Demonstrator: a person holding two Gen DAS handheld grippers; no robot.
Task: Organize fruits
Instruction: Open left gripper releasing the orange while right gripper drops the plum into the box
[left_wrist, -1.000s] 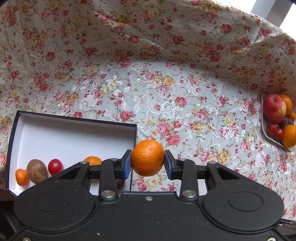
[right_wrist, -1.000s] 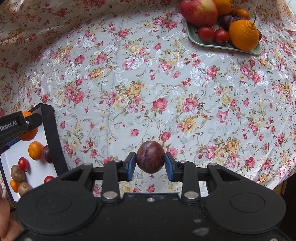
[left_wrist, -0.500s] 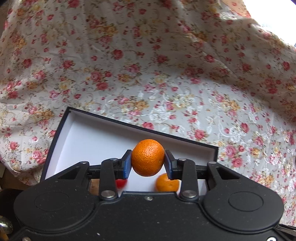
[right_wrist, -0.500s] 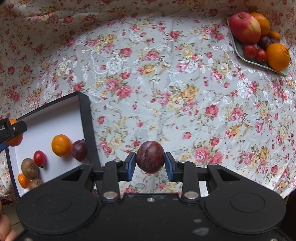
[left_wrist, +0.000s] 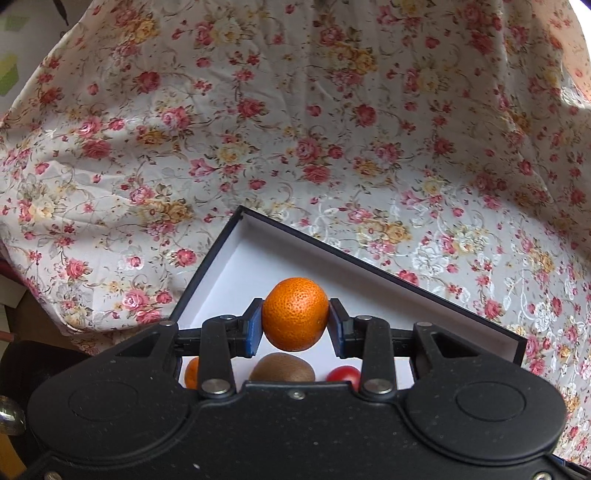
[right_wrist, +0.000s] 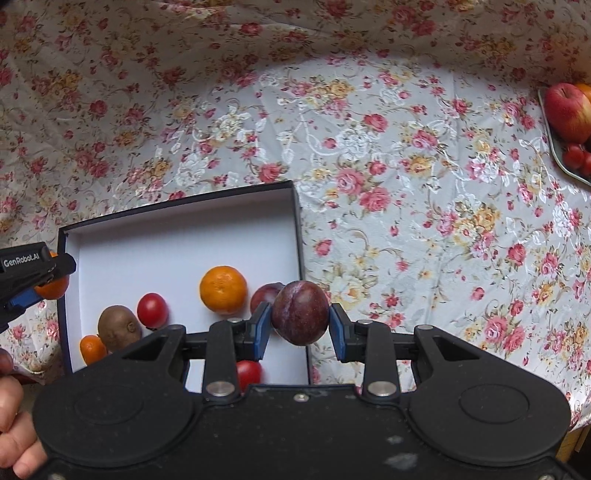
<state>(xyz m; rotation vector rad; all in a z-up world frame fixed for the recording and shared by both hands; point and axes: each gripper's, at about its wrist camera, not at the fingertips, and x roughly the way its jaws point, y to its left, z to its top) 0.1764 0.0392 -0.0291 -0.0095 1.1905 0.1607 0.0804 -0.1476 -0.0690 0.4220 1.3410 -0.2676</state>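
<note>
This looks like a room in a home, set up at a dining or side table. A flowered tablecloth (right_wrist: 406, 177) with pink and yellow roses covers the whole table and rises in folds at the far side (perhaps draped over something behind). At the far right a plate (right_wrist: 554, 147) holds an apple (right_wrist: 567, 110) and small tomatoes (right_wrist: 574, 156). At the near left lies a shallow box (right_wrist: 177, 236), white inside, with fruit in it.

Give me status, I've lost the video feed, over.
Left tool shut on mandarin, above the box. Right tool shut on plum, near box's right wall. Nothing blocking either drop.
</note>
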